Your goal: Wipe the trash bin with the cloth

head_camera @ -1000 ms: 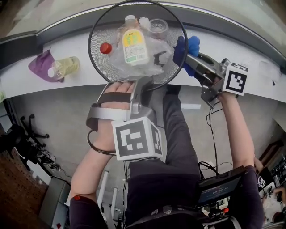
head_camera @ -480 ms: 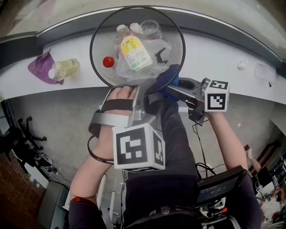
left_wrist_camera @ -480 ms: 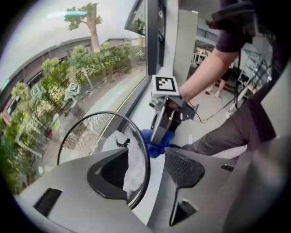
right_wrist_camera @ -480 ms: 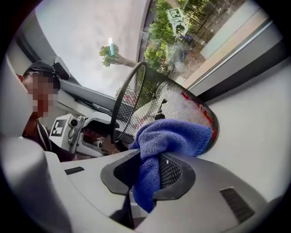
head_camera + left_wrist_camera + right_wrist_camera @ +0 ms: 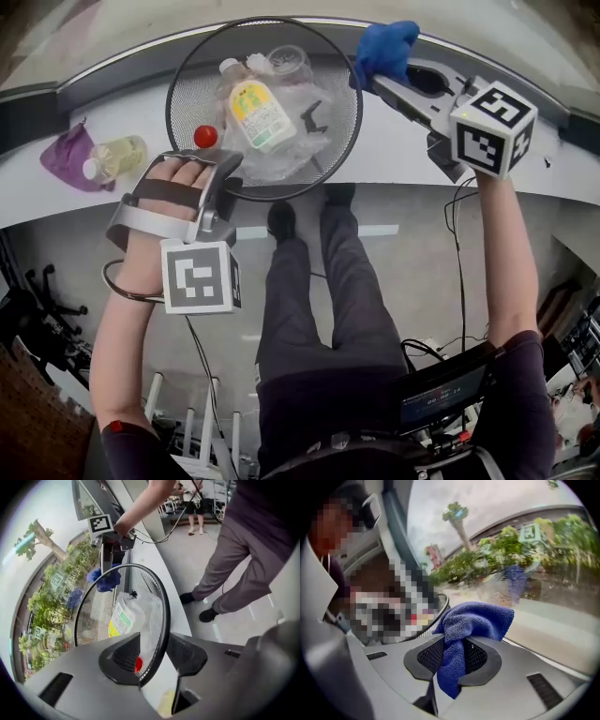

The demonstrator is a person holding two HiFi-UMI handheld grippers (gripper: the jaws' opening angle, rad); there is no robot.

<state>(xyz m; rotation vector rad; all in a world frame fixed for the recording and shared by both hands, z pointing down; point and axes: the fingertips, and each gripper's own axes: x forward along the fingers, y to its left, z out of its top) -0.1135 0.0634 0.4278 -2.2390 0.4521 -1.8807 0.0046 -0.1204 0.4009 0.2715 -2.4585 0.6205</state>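
Observation:
A black mesh trash bin (image 5: 190,105) stands on a white ledge, holding a yellow-labelled bottle (image 5: 255,112), a crumpled plastic bag, a clear cup and a red cap (image 5: 205,137). My left gripper (image 5: 220,169) is at the bin's near left rim. In the left gripper view the rim (image 5: 162,603) runs between its jaws (image 5: 157,654), which are closing, with a gap still showing beside the right pad. My right gripper (image 5: 380,80) is raised at the bin's far right rim, shut on a blue cloth (image 5: 384,47). The cloth (image 5: 478,618) bunches above the pads and hangs between them.
A purple pouch (image 5: 64,156) and a pale yellow bottle (image 5: 114,154) lie on the white ledge (image 5: 412,141) left of the bin. The person's legs and shoes (image 5: 281,220) stand below the ledge. A small screen (image 5: 441,394) hangs at the waist. A window lies beyond the ledge.
The left gripper slid left along the near rim and its jaws opened off it. The right gripper swung the cloth from the near right rim up to the far right rim.

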